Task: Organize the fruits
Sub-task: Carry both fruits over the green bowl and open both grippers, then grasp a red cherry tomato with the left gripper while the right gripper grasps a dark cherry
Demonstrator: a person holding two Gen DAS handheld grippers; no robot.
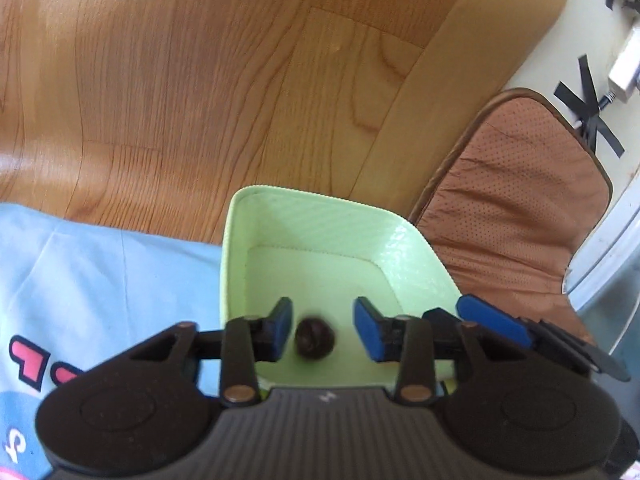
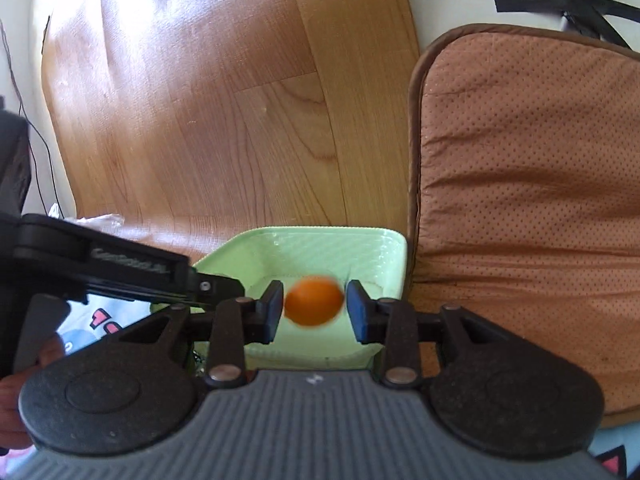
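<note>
A pale green tray [image 1: 320,216] stands on a light blue cloth. In the left wrist view my left gripper [image 1: 322,328] is open above the tray, and a small dark round fruit [image 1: 315,338] lies blurred between its blue pads, touching neither. In the right wrist view my right gripper [image 2: 314,310] is open over the same tray [image 2: 320,240]. A blurred orange fruit [image 2: 314,300] sits between its pads with small gaps on both sides. One blue finger of the right gripper [image 1: 494,320] shows at the tray's right edge.
A brown perforated cushion [image 2: 532,200] lies right of the tray on a wooden floor [image 1: 180,80]. The blue cloth [image 1: 100,264] with pink print spreads to the left. The left gripper's black body [image 2: 100,264] crosses the right wrist view at left. Black tape marks [image 1: 592,108] lie beyond.
</note>
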